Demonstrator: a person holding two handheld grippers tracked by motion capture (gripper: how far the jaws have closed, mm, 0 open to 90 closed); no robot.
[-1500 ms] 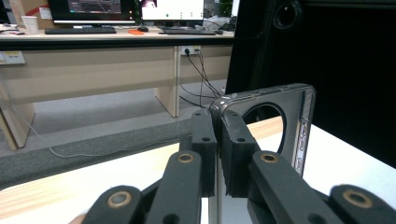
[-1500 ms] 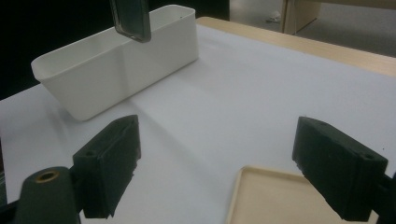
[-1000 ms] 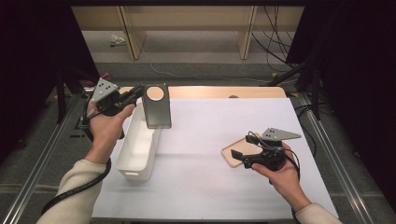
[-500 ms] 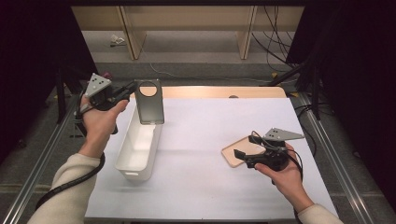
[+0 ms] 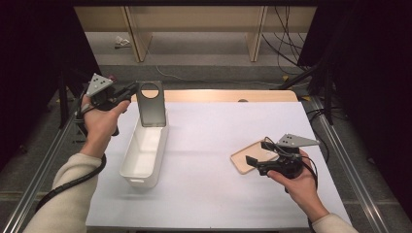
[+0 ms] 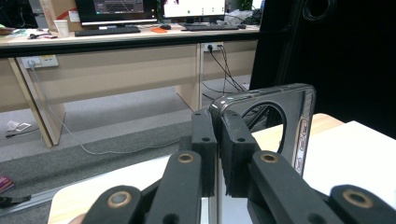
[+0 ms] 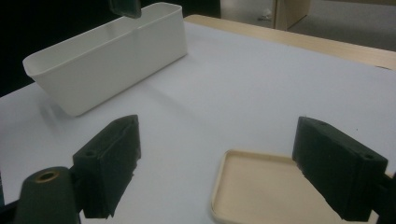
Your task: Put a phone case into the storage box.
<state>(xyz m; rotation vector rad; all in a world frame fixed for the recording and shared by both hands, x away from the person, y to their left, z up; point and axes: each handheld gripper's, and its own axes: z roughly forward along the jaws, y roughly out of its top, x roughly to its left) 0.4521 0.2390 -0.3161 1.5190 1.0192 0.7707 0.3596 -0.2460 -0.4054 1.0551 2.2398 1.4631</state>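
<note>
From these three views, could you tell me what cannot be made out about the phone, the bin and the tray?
- Phone: its lower end, high view, dips behind the white bin rim; touching inside cannot be told.
- Phone's other face: turned away from every view.
- Bin floor: right gripper view, hidden by its near wall.
- Tray: near edge covered by the right gripper in the high view, cut off by the frame in the right gripper view.

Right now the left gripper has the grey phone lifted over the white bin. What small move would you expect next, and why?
Probably carrying the phone rightward toward the beige tray. The left gripper is clamped on the phone's edge, holding it upright above the white bin's far end, and the right gripper waits open over the empty tray.
</note>
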